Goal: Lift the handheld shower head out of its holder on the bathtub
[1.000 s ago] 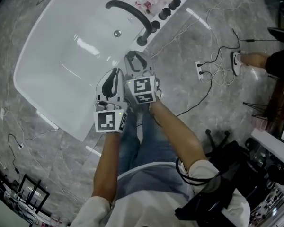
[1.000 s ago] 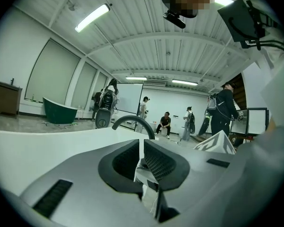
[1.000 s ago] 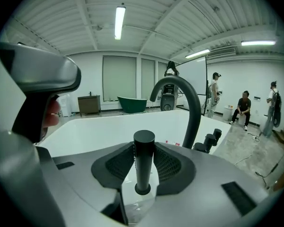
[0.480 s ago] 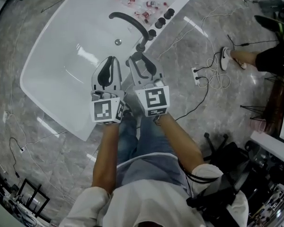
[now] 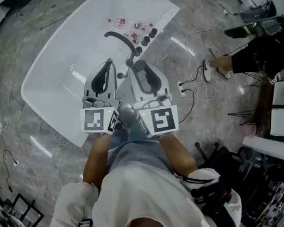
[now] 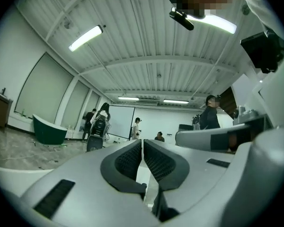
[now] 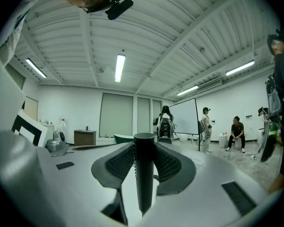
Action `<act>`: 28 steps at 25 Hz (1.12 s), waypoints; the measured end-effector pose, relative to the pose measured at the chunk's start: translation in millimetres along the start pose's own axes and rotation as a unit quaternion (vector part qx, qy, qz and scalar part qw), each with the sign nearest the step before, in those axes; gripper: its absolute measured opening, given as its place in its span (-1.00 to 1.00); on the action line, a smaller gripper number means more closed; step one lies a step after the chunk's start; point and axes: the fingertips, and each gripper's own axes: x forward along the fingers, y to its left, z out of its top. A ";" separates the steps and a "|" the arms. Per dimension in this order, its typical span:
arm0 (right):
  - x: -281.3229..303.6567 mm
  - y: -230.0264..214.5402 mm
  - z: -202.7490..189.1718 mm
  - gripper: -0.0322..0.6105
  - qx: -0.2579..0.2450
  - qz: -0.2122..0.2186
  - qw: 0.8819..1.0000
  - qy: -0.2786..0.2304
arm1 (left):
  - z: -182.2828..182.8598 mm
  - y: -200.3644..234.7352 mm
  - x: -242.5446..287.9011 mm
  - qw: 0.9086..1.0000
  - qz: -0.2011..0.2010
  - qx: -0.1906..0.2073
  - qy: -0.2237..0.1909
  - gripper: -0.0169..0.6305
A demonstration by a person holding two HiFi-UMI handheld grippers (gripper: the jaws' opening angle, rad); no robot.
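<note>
In the right gripper view my right gripper is shut on the shower head's black round handle, which stands upright between the ribbed pads. My left gripper is shut with nothing between its pads. Both point level into the room. From the head view, the left gripper and right gripper hang side by side, high above the white bathtub. There the right gripper's body hides the handle. The black arched faucet and round knobs sit on the tub's far rim.
Small bottles lie on the tub's end. A power strip with cables lies on the marble floor at the right, near a person's foot. A black chair stands behind me. Several people stand far off in the room.
Both grippers have risen well away from the tub's rim and now look much larger in the head view. The tub and faucet have slid up the picture.
</note>
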 end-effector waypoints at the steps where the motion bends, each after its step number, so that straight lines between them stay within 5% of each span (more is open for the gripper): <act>1: -10.4 7.3 17.3 -0.48 -0.005 0.003 1.000 -0.014 | 13.9 -7.3 -6.7 1.000 -0.009 0.004 -0.008 -0.89; 8: -59.9 41.6 89.2 -0.48 -0.017 0.017 0.996 -0.082 | 65.8 -38.9 -47.0 1.000 -0.017 0.001 -0.024 -0.89; 28: -90.7 24.0 63.9 -0.48 0.013 -0.016 0.999 -0.030 | 70.9 -76.7 -67.2 0.998 -0.053 0.018 0.012 -0.89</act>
